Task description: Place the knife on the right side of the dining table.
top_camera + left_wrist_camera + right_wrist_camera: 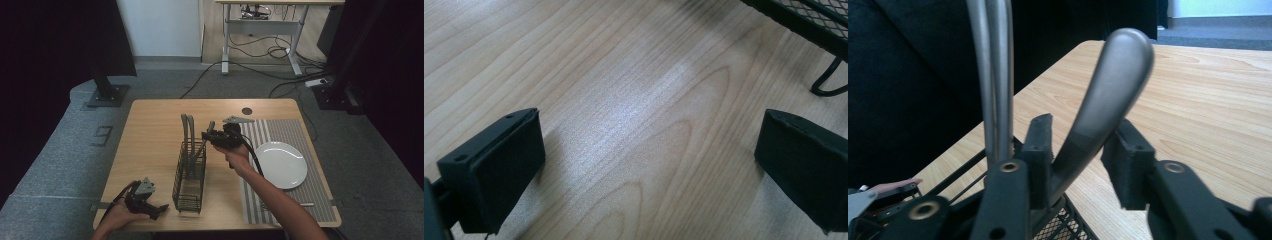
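A wooden desk [150, 135] seen from above, with a black wire mesh caddy [189, 177] standing near its middle. All places below are given relative to this caddy.

Two long grey utensil handles [187, 131] stand upright in the caddy's far end, their lower ends hidden behind the mesh, so what kind of utensils they are cannot be told. A third grey utensil [202, 145] leans in the caddy, its long axis tilted from the vertical, the rounded handle tip pointing up and toward the right gripper; its working end is hidden in the caddy.

The right gripper [209, 135] is held just right of the caddy's far end. In the right gripper view its jaws sit either side of the leaning utensil [1108, 85], one against it, the other slightly apart, so they are part open and not clamped. The two upright handles [993, 75] rise just beside it.

The left gripper [159, 208] rests low on the desk, just left of the caddy's near end. In the left gripper view its jaws stand wide apart over bare wood [634, 125], holding nothing, with the caddy's corner and wire foot [829, 87] cut off by the frame.

Right of the caddy, a striped placemat [300, 131] carries a white plate [281, 164].
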{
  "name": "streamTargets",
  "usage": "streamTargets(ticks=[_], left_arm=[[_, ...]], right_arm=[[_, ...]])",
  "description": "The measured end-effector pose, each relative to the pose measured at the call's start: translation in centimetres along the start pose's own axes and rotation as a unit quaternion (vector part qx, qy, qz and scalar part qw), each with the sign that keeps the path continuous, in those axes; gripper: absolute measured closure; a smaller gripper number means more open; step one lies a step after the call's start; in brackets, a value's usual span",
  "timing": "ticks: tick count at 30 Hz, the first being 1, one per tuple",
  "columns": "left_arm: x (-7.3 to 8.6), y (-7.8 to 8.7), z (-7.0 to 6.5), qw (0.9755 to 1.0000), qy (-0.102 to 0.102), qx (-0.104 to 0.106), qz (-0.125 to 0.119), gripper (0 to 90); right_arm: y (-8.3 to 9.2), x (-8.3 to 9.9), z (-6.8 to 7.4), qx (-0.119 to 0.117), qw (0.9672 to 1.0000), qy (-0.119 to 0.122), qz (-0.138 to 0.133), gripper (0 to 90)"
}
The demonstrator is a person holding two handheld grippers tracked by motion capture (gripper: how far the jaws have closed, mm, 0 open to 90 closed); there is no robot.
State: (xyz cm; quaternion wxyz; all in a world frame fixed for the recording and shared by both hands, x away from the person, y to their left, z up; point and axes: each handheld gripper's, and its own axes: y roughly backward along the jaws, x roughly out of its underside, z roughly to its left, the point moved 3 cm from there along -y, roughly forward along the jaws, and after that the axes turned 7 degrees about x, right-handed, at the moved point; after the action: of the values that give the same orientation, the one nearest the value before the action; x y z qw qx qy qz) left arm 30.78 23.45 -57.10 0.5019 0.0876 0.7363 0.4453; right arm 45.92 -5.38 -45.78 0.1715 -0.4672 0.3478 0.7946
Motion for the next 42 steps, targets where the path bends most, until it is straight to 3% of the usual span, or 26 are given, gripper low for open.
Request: streamTargets(ticks=[12, 23, 33, 36, 42], left_arm=[[0.0, 0.0, 0.0, 1.0000, 0.000, 0.001, 0.000, 0.0], [0.0, 0.0, 0.0, 1.0000, 0.000, 0.001, 0.000, 0.0], [0.0, 0.0, 0.0, 1.0000, -0.001, 0.001, 0.001, 0.0], [0.0, 0.0, 0.0, 1.0000, -0.001, 0.000, 0.001, 0.0], [0.0, 0.0, 0.0, 1.0000, 0.000, 0.001, 0.000, 0.0]], right_arm=[[0.1, -0.2, -0.4, -0.026, 0.9991, -0.033, 0.003, 71.9], [1.2, -0.9, -0.2, -0.038, 0.9982, -0.036, -0.029, 78.2], [3.5, -2.4, 0.5, -0.070, 0.9944, -0.043, -0.067, 82.6], [4.4, -2.9, 0.9, -0.066, 0.9942, -0.027, -0.081, 82.8], [6.7, -4.2, 0.7, -0.066, 0.9906, -0.027, -0.117, 82.8]])
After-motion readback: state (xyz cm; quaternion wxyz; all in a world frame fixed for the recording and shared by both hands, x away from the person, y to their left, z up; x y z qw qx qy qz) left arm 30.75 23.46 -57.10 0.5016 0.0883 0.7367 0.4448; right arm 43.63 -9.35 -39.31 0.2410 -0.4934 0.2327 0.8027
